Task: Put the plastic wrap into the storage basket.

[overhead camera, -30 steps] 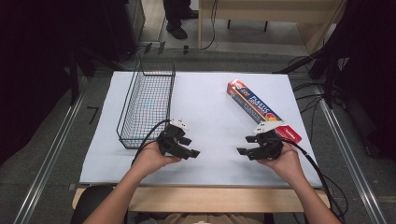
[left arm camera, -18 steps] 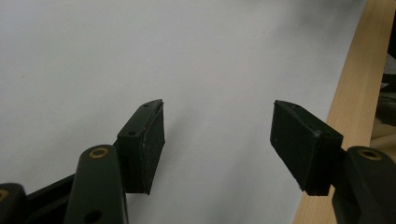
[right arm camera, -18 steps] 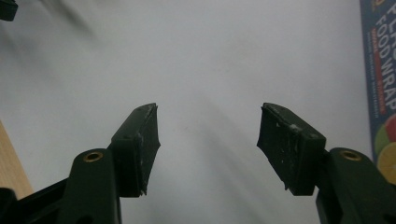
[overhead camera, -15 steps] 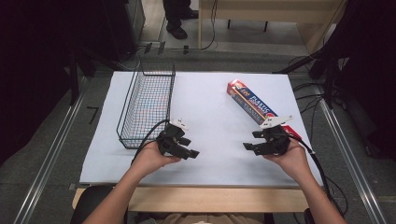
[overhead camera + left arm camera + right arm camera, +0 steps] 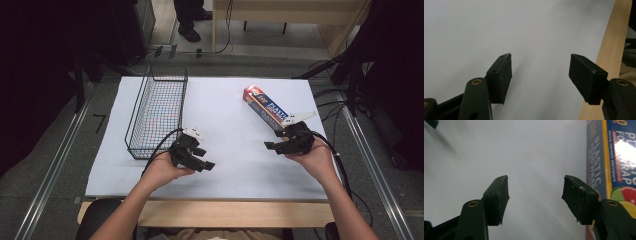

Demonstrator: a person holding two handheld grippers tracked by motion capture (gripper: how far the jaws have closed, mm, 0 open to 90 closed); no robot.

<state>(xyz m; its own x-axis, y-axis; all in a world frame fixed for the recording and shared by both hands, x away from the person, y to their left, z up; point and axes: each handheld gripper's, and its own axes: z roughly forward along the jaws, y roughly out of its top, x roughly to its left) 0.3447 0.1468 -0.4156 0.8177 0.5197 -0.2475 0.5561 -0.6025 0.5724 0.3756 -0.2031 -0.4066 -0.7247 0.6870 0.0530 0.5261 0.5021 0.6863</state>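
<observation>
Overhead forward-down; two close gripper-mounted views

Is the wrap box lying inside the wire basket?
No: the high view shows the box on the white table to the right, apart from the basket.

Mid table (image 5: 230,130) free btwn basket (image 5: 157,112) & box (image 5: 265,107) (both edges).

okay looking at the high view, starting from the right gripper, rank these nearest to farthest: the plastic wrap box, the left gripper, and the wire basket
1. plastic wrap box: just beyond the right gripper, its near end beside the gripper, running up and left.
2. left gripper: across the white table cover, to the left.
3. wire basket: farthest, along the cover's left side, beyond the left gripper.
</observation>
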